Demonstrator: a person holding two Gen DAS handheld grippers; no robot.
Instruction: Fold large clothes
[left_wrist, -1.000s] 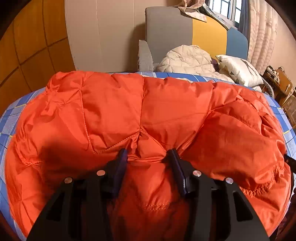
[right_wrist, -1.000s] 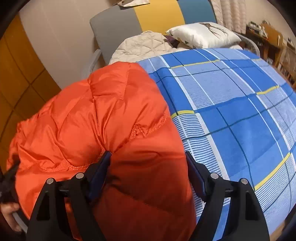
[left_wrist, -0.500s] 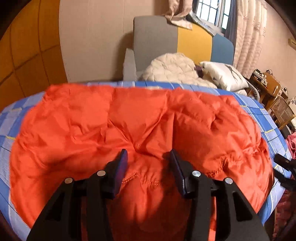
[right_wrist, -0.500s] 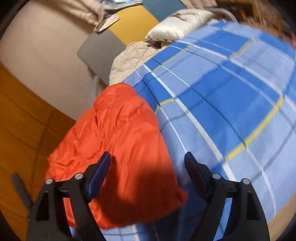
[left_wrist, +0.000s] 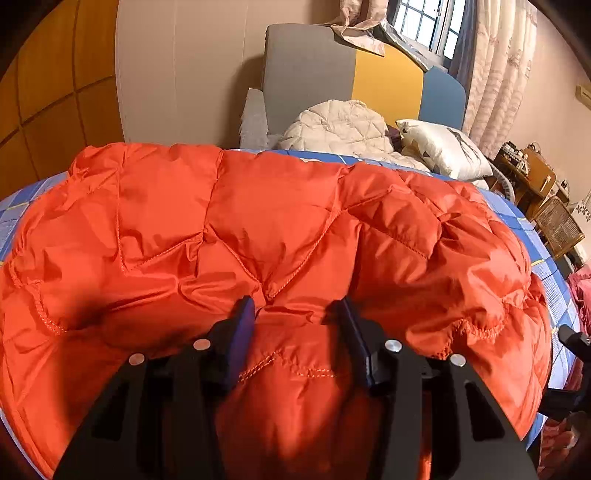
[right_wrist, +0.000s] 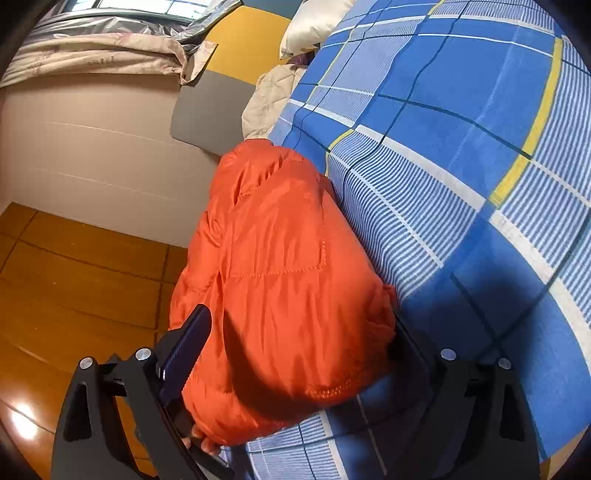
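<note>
Orange jacket (left_wrist: 280, 236) lies lengthwise across the bed (right_wrist: 461, 155), left gripper (left_wrist: 295, 314) pinching it, right gripper (right_wrist: 299, 332) spread wide.

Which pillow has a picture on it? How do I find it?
Look at the bed's grey, yellow and blue headboard. Below its blue end lies the white pillow with a dark printed figure, beside the plain cream quilted jacket.

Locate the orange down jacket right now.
The orange down jacket lies spread on the blue plaid bedspread, filling the left wrist view, with the left gripper pinching a fold at its near edge.
</note>
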